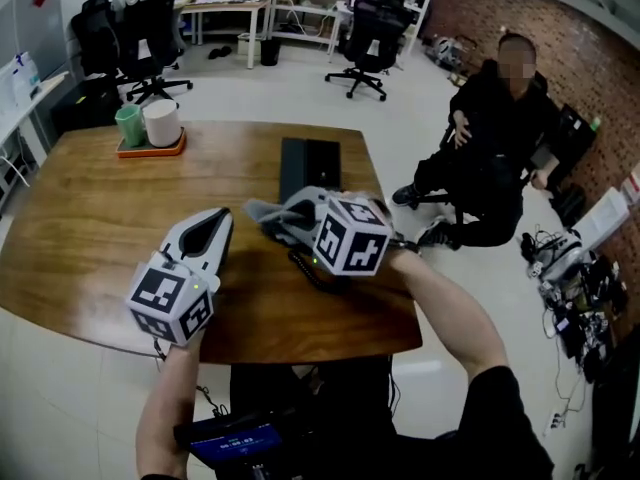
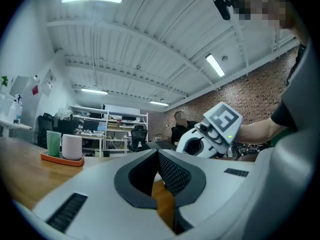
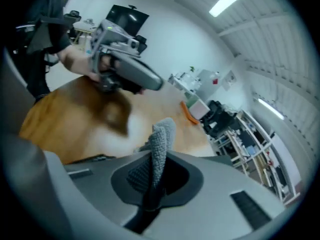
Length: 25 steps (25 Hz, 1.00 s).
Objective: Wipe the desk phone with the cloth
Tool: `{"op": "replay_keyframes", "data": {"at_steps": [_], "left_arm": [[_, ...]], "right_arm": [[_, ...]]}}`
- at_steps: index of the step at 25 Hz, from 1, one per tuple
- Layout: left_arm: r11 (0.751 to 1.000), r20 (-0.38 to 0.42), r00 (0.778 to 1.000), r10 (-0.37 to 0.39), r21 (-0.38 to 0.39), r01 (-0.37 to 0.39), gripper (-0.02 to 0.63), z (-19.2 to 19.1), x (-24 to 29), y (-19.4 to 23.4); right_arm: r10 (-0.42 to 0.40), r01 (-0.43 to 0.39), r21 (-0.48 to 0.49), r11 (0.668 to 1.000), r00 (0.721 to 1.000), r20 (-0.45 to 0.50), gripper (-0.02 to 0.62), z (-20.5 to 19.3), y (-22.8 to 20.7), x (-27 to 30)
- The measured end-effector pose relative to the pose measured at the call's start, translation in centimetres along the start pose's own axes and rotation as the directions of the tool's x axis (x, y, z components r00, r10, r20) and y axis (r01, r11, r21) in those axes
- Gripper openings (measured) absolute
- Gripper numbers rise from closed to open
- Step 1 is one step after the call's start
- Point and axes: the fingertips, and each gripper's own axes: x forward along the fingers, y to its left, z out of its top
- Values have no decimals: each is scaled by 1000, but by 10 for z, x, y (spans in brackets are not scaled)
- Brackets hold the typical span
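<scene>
The black desk phone (image 1: 308, 166) lies flat on the wooden table (image 1: 100, 218), beyond both grippers. My right gripper (image 1: 284, 217) hovers just in front of it, shut on a grey cloth (image 1: 262, 211). In the right gripper view the cloth (image 3: 161, 141) sticks up from between the closed jaws. My left gripper (image 1: 221, 216) is to the left of the cloth, over bare wood. Its jaws (image 2: 156, 156) meet with nothing between them. A dark cord (image 1: 308, 268) shows under the right gripper.
An orange tray (image 1: 150, 149) with a green cup (image 1: 129, 125) and a white cup (image 1: 161, 122) stands at the table's far left. A person in black (image 1: 492, 158) sits beyond the right edge. Office chairs (image 1: 368, 30) and desks stand behind.
</scene>
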Motion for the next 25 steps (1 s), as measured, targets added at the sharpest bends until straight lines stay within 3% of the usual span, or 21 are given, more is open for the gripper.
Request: {"op": "replay_keyframes", "data": {"at_steps": [2,4,7,9,11,13,16,19,25], "left_arm": [[1000,-8,1000,-5,-2,5,-9,-4,0,0],[1000,-14,1000,-4,-3,4,-9,-7,-1,0],[1000,-17,1000,-3,-7,3,-9,-8,0,-1],[1000,-20,1000,-5,-11,5,-9,-9,0,0],[1000,-23,1000,-9,-13,9,-9,-11,-1,3],[1000,-21,1000,-17,-15,16,-9,-11,-1,5],[1000,-24,999,-23,-7,23,-9,-11,-5,16],[1000,-30,999,-12,15,13,-9,-11,-14,21],[999,-17,1000,-21,43,22,-9,-4,-4,-24]], "right_arm": [[107,-108,-62,992,994,-25,25,-1,32,-7],[104,-106,-65,992,994,-32,25,-6,23,-12],[-116,113,105,988,993,21,25,-14,-61,-20],[-281,269,232,935,960,18,25,-22,-121,-23],[-372,358,309,881,928,-12,25,-33,-159,-16],[-398,388,344,855,916,-44,25,-44,-178,-4],[-374,367,339,866,926,-48,25,-40,-179,19],[-313,310,294,904,949,-36,25,-25,-161,29],[-92,92,101,991,996,-1,25,-27,-57,-5]]}}
